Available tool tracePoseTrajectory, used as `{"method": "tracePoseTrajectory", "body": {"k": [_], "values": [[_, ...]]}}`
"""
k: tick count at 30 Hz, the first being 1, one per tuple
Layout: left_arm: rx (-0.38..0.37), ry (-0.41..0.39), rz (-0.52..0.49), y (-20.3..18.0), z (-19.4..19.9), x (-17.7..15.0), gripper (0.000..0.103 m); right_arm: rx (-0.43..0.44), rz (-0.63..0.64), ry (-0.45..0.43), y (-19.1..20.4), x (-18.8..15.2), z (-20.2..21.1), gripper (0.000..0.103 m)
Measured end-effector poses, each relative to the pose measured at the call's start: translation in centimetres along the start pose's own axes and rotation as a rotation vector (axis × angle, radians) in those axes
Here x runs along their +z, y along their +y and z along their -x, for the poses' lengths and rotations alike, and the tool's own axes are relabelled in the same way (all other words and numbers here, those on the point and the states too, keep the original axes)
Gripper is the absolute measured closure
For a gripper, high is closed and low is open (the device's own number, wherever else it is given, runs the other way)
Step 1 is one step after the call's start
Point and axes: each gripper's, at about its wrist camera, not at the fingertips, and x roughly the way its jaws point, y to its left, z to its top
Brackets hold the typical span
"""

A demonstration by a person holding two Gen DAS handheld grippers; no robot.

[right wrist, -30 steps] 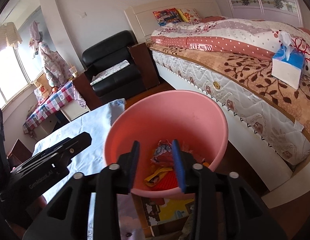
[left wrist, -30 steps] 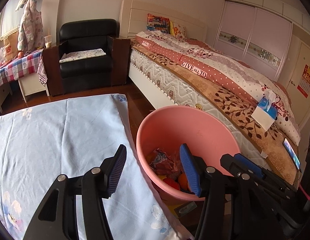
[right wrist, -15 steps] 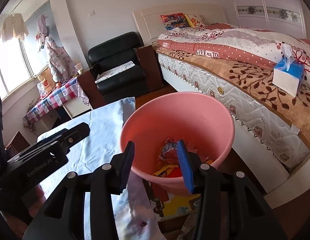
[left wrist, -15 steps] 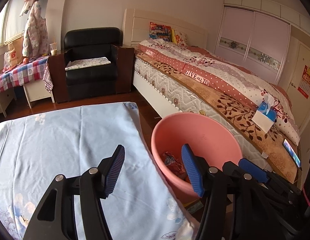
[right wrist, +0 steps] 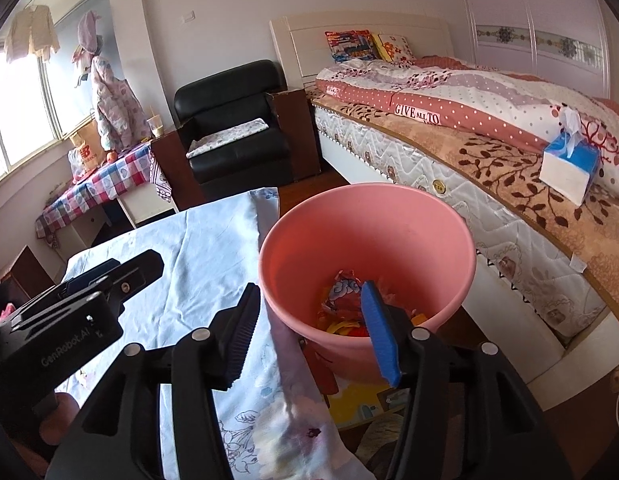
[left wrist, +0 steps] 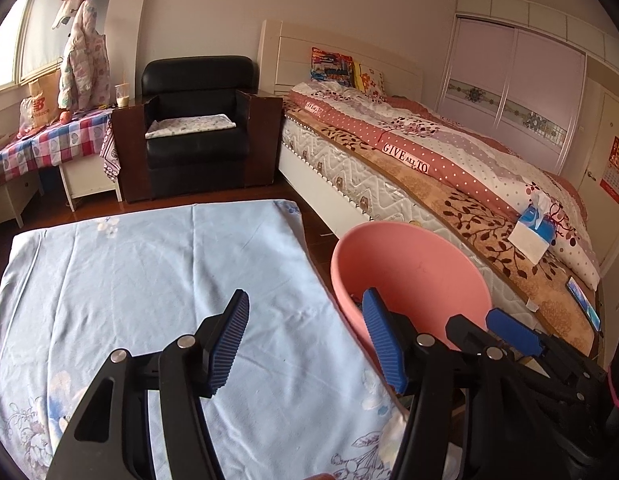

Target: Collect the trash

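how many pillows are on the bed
2. A striped one leans on the headboard, and a floral one stands right beside it, on the wardrobe side. The quilt may hide others.

quilt band (left wrist: 405, 157) on the bed, centre-right: "GIVE ALL TO", white letters on a pink strip | left gripper (right wrist: 65, 354) body, near left in the right wrist view: "GenRobot.AI" | paper bag (left wrist: 39, 106) on the far-left checked table: "NB" logo above small print too fine to read | wall calendar (left wrist: 613, 172), far right: print illegible
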Motion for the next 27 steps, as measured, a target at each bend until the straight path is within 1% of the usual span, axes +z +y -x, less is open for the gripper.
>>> {"method": "tracePoseTrajectory", "body": {"k": [8, 18, 27], "values": [[0.007, 0.019, 0.017, 1.2, 0.3, -0.7, 0.049, -0.015, 0.016, 0.001, 0.8, -0.4, 0.2, 0.048], [0.019, 0.017, 0.027, 2.2, 1.0, -1.0, 0.053, -0.035, -0.003, -0.016, 0.0, -0.3, 0.8, 0.048], [0.012, 0.021, 0.013, 2.0, 1.2, -1.4, 0.053, -0.038, -0.007, -0.02, -0.2, -0.3, 1.2, 0.048]]}}
